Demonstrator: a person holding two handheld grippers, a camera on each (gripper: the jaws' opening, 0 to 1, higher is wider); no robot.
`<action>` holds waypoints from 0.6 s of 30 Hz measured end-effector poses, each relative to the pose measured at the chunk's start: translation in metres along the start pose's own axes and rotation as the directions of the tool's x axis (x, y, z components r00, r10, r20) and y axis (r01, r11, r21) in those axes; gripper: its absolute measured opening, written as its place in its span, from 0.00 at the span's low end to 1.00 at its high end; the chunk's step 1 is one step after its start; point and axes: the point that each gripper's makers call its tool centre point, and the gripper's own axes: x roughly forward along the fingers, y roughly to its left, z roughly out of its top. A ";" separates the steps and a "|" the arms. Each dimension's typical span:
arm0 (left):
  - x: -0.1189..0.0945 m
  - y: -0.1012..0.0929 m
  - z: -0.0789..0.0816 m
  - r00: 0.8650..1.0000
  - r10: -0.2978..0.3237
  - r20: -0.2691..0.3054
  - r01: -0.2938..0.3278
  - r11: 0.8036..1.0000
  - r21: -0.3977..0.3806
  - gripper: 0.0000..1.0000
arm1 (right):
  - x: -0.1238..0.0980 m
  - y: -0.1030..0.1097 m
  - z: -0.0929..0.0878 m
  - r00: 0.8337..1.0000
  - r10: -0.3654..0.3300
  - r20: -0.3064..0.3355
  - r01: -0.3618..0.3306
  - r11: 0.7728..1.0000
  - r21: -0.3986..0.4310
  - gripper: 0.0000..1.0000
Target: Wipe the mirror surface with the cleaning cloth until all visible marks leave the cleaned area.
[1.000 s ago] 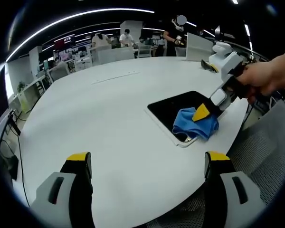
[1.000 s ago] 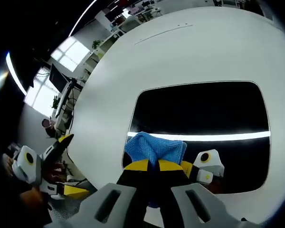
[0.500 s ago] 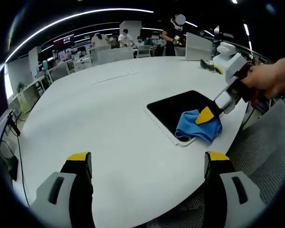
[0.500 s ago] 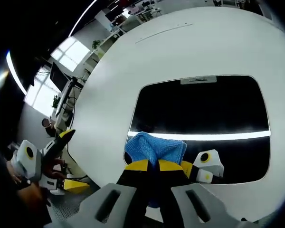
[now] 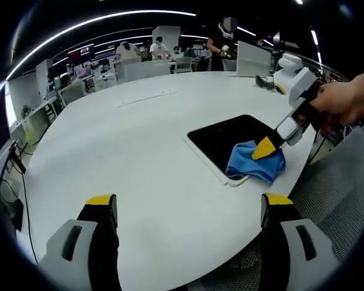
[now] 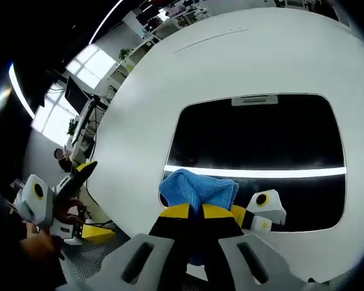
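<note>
The blue cloth [image 5: 255,162] has slid toward the mirror's [image 6: 255,130] near edge, clamped in the right hand-held gripper [image 6: 197,212]. The left hand-held gripper [image 5: 188,212] hangs wide over the white worktop [image 5: 127,139]. Wiping seems midway; no marks discernible on the dark glass.

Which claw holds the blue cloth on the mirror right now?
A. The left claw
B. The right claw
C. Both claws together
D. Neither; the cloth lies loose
B: the right claw is shut on the cloth, pressing it on the mirror near its edge, while the left claw hangs open over the bare table.
</note>
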 end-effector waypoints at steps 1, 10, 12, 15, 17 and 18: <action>0.000 0.000 0.000 1.000 0.000 0.001 0.000 1.000 -0.002 0.97 | -0.001 0.000 0.000 1.000 0.000 0.001 0.000 1.000 -0.003 0.00; 0.000 0.002 0.001 1.000 0.005 0.004 -0.005 1.000 -0.001 0.97 | -0.004 -0.007 0.000 1.000 0.001 0.002 -0.001 1.000 -0.012 0.00; 0.000 0.001 0.001 1.000 0.005 0.006 -0.005 1.000 -0.005 0.97 | -0.006 -0.009 0.000 1.000 0.004 0.003 -0.004 1.000 -0.010 0.00; 0.000 0.001 0.000 1.000 0.003 0.002 -0.003 1.000 0.001 0.97 | -0.007 -0.011 0.000 1.000 0.004 0.002 -0.004 1.000 -0.008 0.00; 0.000 0.002 0.000 1.000 0.004 0.002 -0.004 1.000 0.001 0.97 | -0.007 -0.014 0.000 1.000 0.002 0.001 -0.002 1.000 -0.013 0.00; 0.000 0.002 0.000 1.000 0.004 0.001 -0.004 1.000 0.001 0.97 | -0.008 -0.016 0.000 1.000 0.002 0.002 -0.002 1.000 -0.012 0.00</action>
